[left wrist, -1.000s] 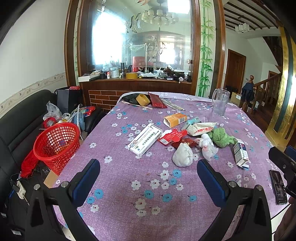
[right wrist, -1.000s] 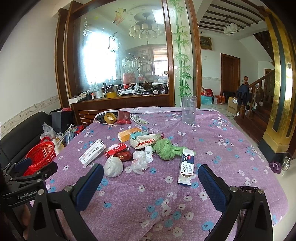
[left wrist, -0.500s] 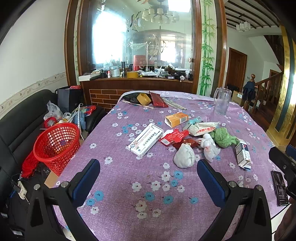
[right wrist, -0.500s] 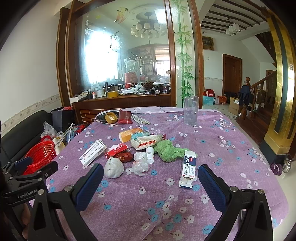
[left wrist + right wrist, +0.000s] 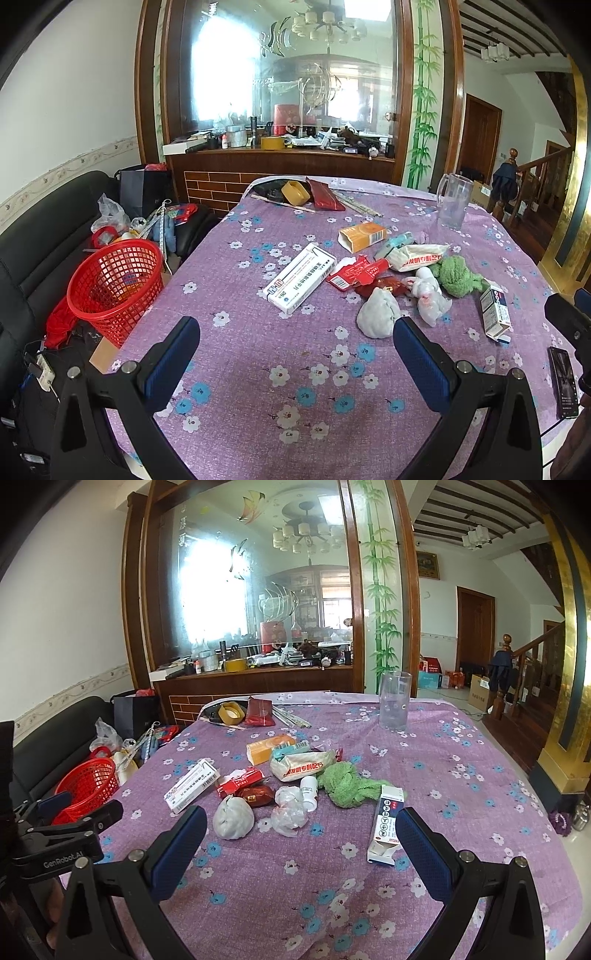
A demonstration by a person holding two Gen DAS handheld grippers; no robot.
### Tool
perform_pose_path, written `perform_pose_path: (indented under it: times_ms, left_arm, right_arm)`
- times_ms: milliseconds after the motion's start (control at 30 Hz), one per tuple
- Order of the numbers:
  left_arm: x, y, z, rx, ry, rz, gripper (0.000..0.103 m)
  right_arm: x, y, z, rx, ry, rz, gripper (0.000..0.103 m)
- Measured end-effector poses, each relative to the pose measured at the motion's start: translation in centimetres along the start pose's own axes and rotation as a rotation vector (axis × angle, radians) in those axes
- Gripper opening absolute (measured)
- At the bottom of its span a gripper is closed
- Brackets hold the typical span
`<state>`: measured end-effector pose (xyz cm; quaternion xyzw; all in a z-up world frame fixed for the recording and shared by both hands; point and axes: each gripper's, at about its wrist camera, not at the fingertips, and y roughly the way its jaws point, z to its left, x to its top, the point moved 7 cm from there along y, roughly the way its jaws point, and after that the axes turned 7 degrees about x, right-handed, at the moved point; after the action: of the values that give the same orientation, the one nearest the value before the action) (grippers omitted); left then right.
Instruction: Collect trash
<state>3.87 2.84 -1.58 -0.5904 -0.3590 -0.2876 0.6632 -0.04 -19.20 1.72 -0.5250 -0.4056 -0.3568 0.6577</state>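
1. Trash lies clustered on our bench (image 5: 229, 369) ahead of both sets of fingers: a white medicine box (image 5: 301, 277), a red wrapper (image 5: 354, 271), a grey wad (image 5: 377, 313) and crumpled plastic (image 5: 290, 810).
2. Our left gripper (image 5: 295, 363) hovers with fingers spread apart, holding nothing; the grey wad sits just ahead of its right finger.
3. Our right gripper (image 5: 301, 853) is likewise wide apart and empty, an opened carton (image 5: 386, 821) just beside its right finger.
4. Off the bench, left of the left fingers, stands the red basket (image 5: 116, 286).
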Motion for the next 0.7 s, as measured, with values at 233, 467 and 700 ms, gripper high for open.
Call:
perform_pose_path:
  times_ms: [233,467,700]
  left_arm:
    - [0.0,-0.4,0.5,0.007,-0.002,-0.004,0.103]
    - [0.1,-0.5,0.8,-0.004,-0.006,-0.011,0.103]
    - [0.1,0.8,0.6,0.003,-0.008,0.007,0.103]
  right_arm:
    - [0.1,0.1,0.2,0.004,0.001,-0.001,0.103]
    - [-0.1,0.1,0.4,0.005,0.001,0.005,0.103]
    - [-0.3,0.6,0.3,0.000,0.005,0.013,0.103]
